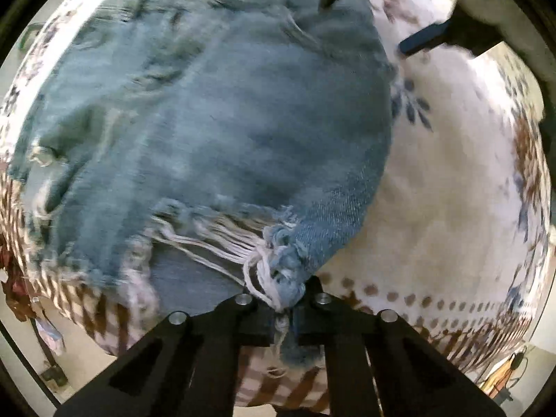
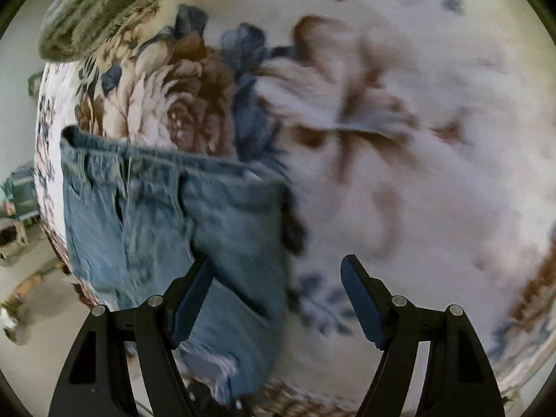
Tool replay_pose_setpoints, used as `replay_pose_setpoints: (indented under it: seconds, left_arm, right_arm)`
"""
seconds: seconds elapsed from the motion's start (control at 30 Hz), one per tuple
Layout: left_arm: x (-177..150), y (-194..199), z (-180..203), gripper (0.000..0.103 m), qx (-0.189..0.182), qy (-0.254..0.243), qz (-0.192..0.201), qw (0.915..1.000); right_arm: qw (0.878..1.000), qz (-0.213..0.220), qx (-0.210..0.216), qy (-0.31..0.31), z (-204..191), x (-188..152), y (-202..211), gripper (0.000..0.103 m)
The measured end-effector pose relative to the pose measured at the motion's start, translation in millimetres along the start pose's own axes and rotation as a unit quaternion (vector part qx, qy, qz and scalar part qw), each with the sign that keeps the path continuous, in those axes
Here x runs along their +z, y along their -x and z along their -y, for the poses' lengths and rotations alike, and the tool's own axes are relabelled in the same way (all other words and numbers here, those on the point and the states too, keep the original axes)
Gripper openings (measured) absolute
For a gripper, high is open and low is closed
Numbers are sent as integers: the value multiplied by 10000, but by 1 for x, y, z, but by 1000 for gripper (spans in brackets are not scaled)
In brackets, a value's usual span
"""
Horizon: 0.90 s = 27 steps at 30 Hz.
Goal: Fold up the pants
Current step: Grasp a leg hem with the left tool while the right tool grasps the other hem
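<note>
1. So, the left gripper [image 1: 283, 307] is clamped tight on the frayed hem of the jeans [image 1: 208, 121], with white threads [image 1: 222, 243] and a wad of denim bunched up right between its fingertips.
2. From the left wrist view the jeans spread out away from that pinched corner, lying across a floral bedspread [image 1: 444, 187]. The fabric looks pretty distressed, with ripped patches and loose fringe along the near edge.
3. The right gripper [image 2: 278, 299] is wide open and holding nothing. Its left finger [image 2: 193, 299] sits over the denim, the other one over bare bedspread [image 2: 417, 191].
4. In the right wrist view the jeans [image 2: 146, 215] sit toward the left, waistband and belt loops at the far end, near a big brown rose print on the spread.
5. A green knitted thing [image 2: 111, 3] sits at the far top-left corner of the bed. Can't tell what it is exactly, everything's blurry.
</note>
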<state>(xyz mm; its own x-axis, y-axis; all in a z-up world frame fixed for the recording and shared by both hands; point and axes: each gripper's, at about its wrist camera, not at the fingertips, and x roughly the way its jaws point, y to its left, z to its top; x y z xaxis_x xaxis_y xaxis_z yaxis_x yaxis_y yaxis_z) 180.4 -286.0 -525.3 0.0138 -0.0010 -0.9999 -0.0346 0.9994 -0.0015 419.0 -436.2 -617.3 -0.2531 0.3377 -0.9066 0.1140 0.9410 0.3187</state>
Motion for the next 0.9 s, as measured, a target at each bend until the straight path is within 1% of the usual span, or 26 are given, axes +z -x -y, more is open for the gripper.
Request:
replay_pose_setpoints:
  seconds: [0.03, 0.07, 0.13, 0.2, 0.3, 0.4, 0.43, 0.47, 0.5, 0.53, 0.63, 0.67, 0.7, 0.73, 0.77, 0.83, 0.9]
  left_arm:
    - [-2, 8, -6, 4, -24, 53, 73, 10000]
    - [-2, 16, -11, 4, -54, 87, 96, 9999]
    - [-5, 33, -23, 4, -113, 191, 199, 9996]
    - [-4, 46, -46, 4, -174, 267, 297, 9990]
    - [-9, 77, -77, 4, -285, 396, 447, 9978]
    - [-13, 115, -115, 4, -293, 522, 676, 9959]
    - [-19, 116, -122, 4, -315, 598, 735, 9950]
    - [-22, 132, -142, 4, -329, 748, 828, 9932]
    - [-24, 136, -150, 4, -336, 825, 882, 9921]
    - [-24, 147, -166, 4, -331, 931, 940, 9906]
    - [-14, 145, -196, 4, -318, 1324, 1066, 9849]
    - [-5, 143, -214, 4, -262, 1483, 1109, 9824]
    - [13, 131, -224, 4, -228, 1565, 1130, 9809]
    - [24, 122, -229, 4, -183, 1642, 1147, 9796]
    - [42, 112, -237, 4, -96, 1745, 1153, 9778]
    - [54, 92, -259, 4, -24, 1926, 1091, 9752]
    - [65, 72, -284, 4, 53, 2072, 1061, 9725]
  right_arm:
    - [10000, 62, -7, 13, -6, 1, -2, 45]
    - [9999, 104, -111, 16, -11, 0, -2, 27]
    - [9991, 262, -311, 84, -26, -6, 5, 18]
    - [9979, 408, -455, 219, -44, -16, 19, 12]
    - [9964, 603, -488, 347, -74, -32, 47, 10]
    - [9952, 795, -374, 422, -109, -45, 77, 8]
    - [9949, 833, -341, 447, -118, -47, 86, 8]
    - [9943, 890, -284, 506, -136, -50, 93, 8]
    - [9939, 917, -241, 561, -143, -48, 106, 8]
    - [9933, 951, -216, 623, -157, -49, 111, 8]
    - [9907, 1011, -142, 901, -212, -47, 117, 7]
    - [9896, 1012, -144, 1007, -231, -43, 116, 7]
    - [9883, 1020, -157, 1121, -252, -39, 112, 7]
    - [9866, 1036, -196, 1245, -271, -35, 106, 7]
    - [9844, 1049, -256, 1388, -294, -31, 97, 8]
    - [9816, 1035, -404, 1554, -326, -19, 78, 7]
    - [9776, 1025, -648, 1720, -352, -10, 55, 7]
